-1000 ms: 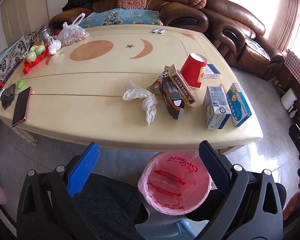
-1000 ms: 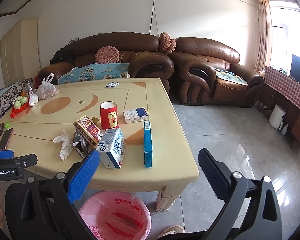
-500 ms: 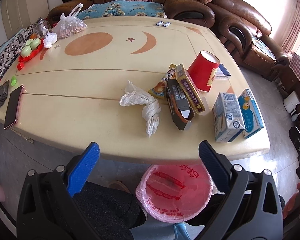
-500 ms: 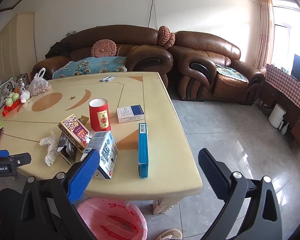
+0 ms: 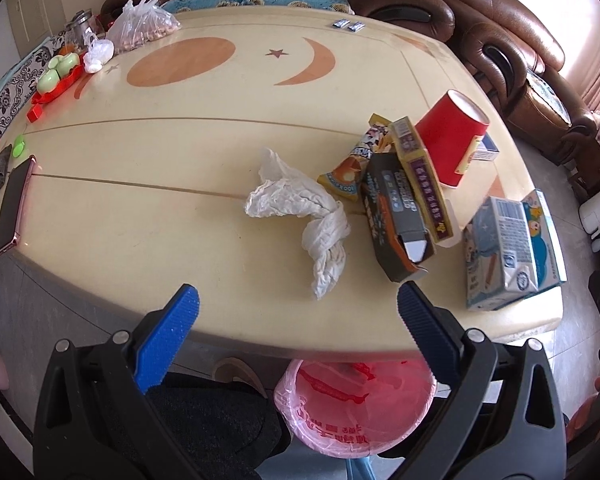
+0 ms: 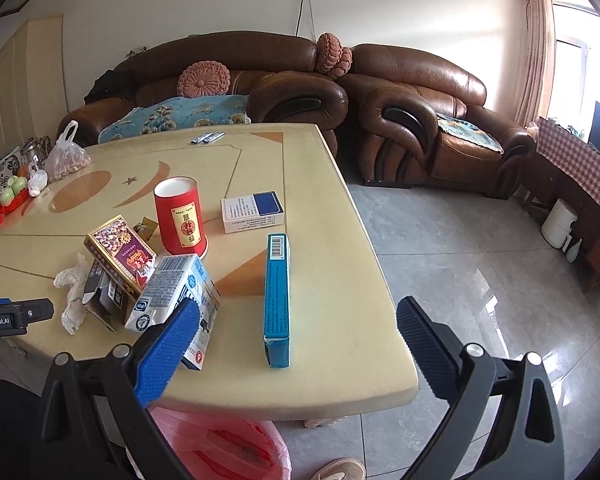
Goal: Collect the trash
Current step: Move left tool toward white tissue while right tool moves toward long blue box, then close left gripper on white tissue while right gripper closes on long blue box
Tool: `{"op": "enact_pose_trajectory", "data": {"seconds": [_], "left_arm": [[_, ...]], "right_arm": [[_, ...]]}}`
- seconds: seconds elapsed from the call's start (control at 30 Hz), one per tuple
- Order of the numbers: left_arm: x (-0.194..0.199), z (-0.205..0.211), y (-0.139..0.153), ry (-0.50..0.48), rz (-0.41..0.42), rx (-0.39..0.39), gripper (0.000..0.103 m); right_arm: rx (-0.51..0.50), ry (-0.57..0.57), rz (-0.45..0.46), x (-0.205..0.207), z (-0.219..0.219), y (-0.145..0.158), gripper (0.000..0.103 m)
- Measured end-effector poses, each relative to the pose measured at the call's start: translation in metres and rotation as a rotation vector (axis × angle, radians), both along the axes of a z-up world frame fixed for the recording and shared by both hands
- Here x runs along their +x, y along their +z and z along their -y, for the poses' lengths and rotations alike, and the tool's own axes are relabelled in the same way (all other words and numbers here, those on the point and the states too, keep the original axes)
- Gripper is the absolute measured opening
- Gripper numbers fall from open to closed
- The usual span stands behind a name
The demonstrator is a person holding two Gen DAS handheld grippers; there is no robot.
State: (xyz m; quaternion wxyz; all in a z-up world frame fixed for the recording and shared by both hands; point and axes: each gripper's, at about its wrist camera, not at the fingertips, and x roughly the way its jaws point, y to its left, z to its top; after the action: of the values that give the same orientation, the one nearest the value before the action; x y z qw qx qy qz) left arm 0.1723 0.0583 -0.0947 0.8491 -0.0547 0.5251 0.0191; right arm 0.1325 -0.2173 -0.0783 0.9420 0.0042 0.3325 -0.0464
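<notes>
Both tongs gape wide and empty at the near edge of the counter (image 5: 148, 216), over scattered trash.

The left tongs (image 5: 298, 306) face the crumpled white tissue (image 5: 300, 216), which lies beside a dark open carton (image 5: 396, 220), a purple box (image 5: 420, 176) leaning on it, a snack wrapper (image 5: 352, 168) and a red paper cup (image 5: 450, 136). The left view alone shows the phone (image 5: 14, 204) at the counter's left edge and the open mouth of the pink-lined bin (image 5: 356, 404) under the near edge. The right tongs (image 6: 298, 320) hover by the milk carton (image 6: 172, 292) and the teal box (image 6: 277, 296) standing on edge; only this view shows the white-and-blue box (image 6: 252, 209) in full.
</notes>
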Motion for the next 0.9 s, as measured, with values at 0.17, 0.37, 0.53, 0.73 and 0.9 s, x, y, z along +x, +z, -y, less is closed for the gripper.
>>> {"op": "enact_pose_trajectory", "data": {"seconds": [0.17, 0.37, 0.53, 0.73, 0.9], "left_arm": [[0.017, -0.003, -0.017, 0.018, -0.036, 0.0, 0.097], [0.038, -0.007, -0.033, 0.034, -0.075, -0.01, 0.097], [0.054, -0.009, -0.046, 0.04, -0.099, -0.013, 0.097], [0.07, -0.009, -0.055, 0.043, -0.103, -0.021, 0.097], [0.075, -0.008, -0.055, 0.054, -0.085, -0.026, 0.097]], "right_arm": [[-0.018, 0.008, -0.026, 0.014, -0.001, -0.015, 0.097], [-0.017, 0.022, -0.054, 0.033, 0.002, -0.034, 0.097], [-0.037, 0.03, -0.072, 0.048, 0.003, -0.048, 0.097], [-0.017, 0.044, -0.103, 0.061, 0.008, -0.065, 0.092], [-0.005, 0.056, -0.139, 0.071, 0.008, -0.081, 0.068]]}}
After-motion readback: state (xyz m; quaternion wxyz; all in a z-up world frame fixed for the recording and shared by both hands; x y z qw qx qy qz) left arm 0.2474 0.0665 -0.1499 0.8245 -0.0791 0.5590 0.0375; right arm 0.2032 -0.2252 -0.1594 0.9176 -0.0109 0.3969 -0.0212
